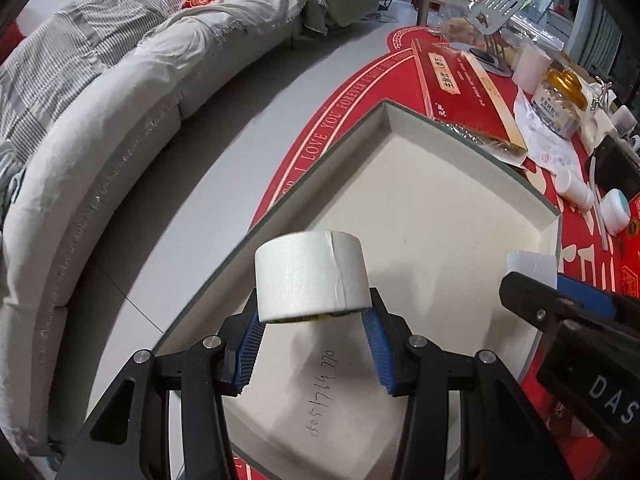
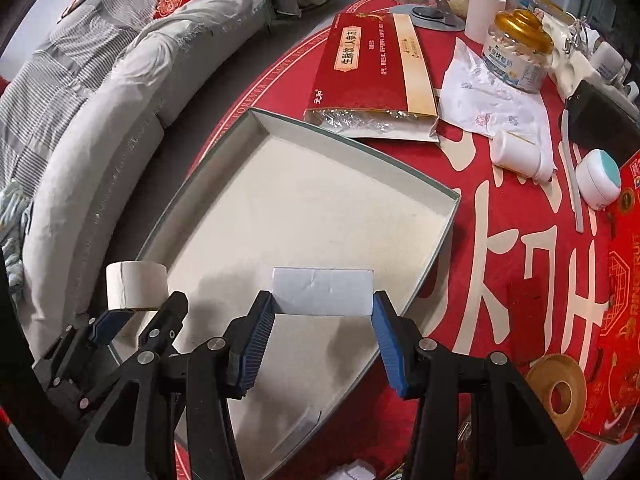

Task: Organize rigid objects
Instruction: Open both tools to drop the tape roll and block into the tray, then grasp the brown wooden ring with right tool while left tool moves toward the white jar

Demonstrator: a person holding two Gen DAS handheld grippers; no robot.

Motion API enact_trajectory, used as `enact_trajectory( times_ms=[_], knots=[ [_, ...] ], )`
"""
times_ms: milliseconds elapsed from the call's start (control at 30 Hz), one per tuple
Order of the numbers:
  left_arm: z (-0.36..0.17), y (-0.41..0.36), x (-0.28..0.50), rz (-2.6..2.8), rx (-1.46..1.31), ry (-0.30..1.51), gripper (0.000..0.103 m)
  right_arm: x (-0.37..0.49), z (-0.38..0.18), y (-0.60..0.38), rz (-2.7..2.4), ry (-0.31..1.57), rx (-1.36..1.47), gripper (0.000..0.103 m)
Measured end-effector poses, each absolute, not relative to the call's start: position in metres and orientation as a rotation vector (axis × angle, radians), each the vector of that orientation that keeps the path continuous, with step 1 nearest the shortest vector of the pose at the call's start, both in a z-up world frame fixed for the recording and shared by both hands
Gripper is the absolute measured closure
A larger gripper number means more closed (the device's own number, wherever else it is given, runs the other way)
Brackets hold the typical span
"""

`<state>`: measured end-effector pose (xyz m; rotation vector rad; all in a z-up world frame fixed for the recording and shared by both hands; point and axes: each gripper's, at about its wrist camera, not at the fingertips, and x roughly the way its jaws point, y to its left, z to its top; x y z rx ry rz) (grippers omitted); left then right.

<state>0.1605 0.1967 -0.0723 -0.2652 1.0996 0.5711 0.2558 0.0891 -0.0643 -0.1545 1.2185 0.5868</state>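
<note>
My left gripper (image 1: 314,320) is shut on a white tape roll (image 1: 310,274) and holds it above the near left part of a shallow open box (image 1: 440,184) with a white inside. My right gripper (image 2: 323,314) is shut on a small white rectangular box (image 2: 323,291) and holds it above the same open box (image 2: 320,200), near its front. The right wrist view shows the left gripper (image 2: 136,312) with the tape roll (image 2: 136,284) at the open box's left rim. The left wrist view shows the right gripper's finger (image 1: 532,300) and the white box (image 1: 530,266) at the right.
The open box lies on a red tablecloth (image 2: 500,240). Behind it lie a long red carton (image 2: 372,68), a gold-lidded jar (image 2: 516,52), a white bottle (image 2: 520,156), a small round white jar (image 2: 598,180) and a brown tape ring (image 2: 558,394). A grey sofa (image 1: 120,120) stands left.
</note>
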Motion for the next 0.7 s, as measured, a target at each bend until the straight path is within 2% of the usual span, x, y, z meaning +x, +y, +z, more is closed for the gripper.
enact_trajectory(
  times_ms=[33, 67, 100, 133, 167, 200, 267, 300, 533, 600, 700],
  knots=[
    [-0.072, 0.197, 0.161, 0.572, -0.264, 1.098, 0.049, 0.256, -0.065, 0.091, 0.587, 1.215, -0.160, 0.051],
    [-0.072, 0.197, 0.161, 0.572, -0.261, 1.095, 0.040, 0.256, -0.065, 0.091, 0.585, 1.209, -0.170, 0.051],
    [-0.071, 0.197, 0.160, 0.572, -0.262, 1.093, 0.024, 0.255, -0.064, 0.093, 0.586, 1.201, -0.186, 0.042],
    [-0.071, 0.198, 0.159, 0.570, -0.271, 1.089, 0.019, 0.254, -0.063, 0.094, 0.588, 1.193, -0.199, 0.032],
    [-0.070, 0.198, 0.159, 0.568, -0.280, 1.084, 0.019, 0.253, -0.061, 0.095, 0.588, 1.180, -0.208, 0.012],
    [-0.069, 0.199, 0.158, 0.572, -0.287, 1.082, 0.018, 0.252, -0.057, 0.094, 0.586, 1.154, -0.206, 0.009],
    [-0.068, 0.201, 0.158, 0.588, -0.289, 1.088, 0.011, 0.250, -0.051, 0.091, 0.587, 1.116, -0.199, 0.009],
    [-0.068, 0.201, 0.157, 0.590, -0.290, 1.090, 0.002, 0.250, -0.049, 0.091, 0.587, 1.115, -0.202, 0.009],
    [-0.048, 0.192, 0.142, 0.512, -0.309, 1.073, 0.001, 0.244, -0.037, 0.065, 0.566, 1.154, -0.138, 0.009],
    [-0.044, 0.180, 0.135, 0.480, -0.277, 1.080, 0.001, 0.231, -0.034, 0.045, 0.559, 1.144, -0.093, 0.000],
    [-0.043, 0.163, 0.123, 0.443, -0.241, 1.092, 0.000, 0.216, -0.035, 0.012, 0.520, 1.147, -0.028, 0.000]
  ],
)
